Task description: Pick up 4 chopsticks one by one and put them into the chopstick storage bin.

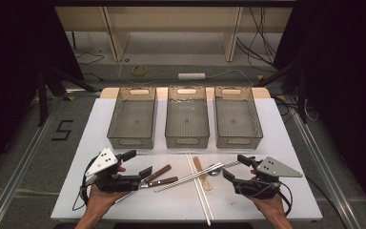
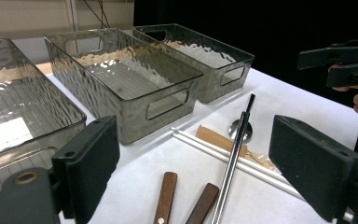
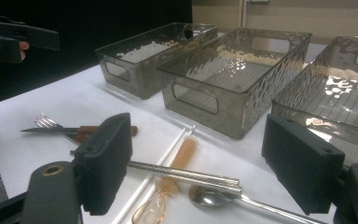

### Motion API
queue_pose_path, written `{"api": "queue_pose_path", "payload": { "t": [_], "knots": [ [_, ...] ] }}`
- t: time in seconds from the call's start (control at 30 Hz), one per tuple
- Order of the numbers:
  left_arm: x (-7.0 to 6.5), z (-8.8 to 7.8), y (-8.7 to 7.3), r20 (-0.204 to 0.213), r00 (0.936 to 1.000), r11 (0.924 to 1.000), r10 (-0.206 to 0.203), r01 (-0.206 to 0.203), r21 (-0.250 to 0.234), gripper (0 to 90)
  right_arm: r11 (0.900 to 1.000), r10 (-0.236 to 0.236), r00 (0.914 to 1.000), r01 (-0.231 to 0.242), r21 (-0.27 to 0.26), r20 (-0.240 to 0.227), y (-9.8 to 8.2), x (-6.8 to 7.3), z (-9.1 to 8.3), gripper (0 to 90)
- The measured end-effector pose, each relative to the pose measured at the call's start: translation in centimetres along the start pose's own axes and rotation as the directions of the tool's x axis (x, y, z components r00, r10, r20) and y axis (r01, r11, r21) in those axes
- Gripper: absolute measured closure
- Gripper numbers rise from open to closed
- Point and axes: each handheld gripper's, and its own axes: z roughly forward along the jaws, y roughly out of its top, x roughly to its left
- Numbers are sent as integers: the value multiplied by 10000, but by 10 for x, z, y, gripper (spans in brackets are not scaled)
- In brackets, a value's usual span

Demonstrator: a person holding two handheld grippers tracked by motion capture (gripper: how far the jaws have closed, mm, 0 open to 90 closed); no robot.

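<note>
White table (image 1: pixel 100 119) in dark room. Three grey bins (image 1: pixel 187 123) at far side. Near side of bins: cutlery pile (image 1: pixel 190 176). Left gripper (image 1: pixel 134 166) left of pile, right gripper (image 1: pixel 236 168) right; both jaws wide apart, holding nothing.

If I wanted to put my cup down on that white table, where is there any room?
The white tabletop is bare left of the left bin, and again right of the right bin. The near edge under the white sticks is partly free. The middle is crowded: wooden-handled cutlery, metal chopsticks, a spoon, between both open grippers.
</note>
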Motion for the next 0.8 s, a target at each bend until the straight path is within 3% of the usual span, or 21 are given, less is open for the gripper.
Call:
{"api": "queue_pose_path", "payload": {
  "t": [0.53,0.8],
  "knots": [
    [-1,4,5,66,10000,9995,-4,2,302,160,10000,19,10000,-19,38,-34,0,-1,0,259],
    [-3,17,14,353,9993,9939,95,-134,1093,176,9999,9,10000,-9,133,-17,1,-3,0,260]
  ]
}}
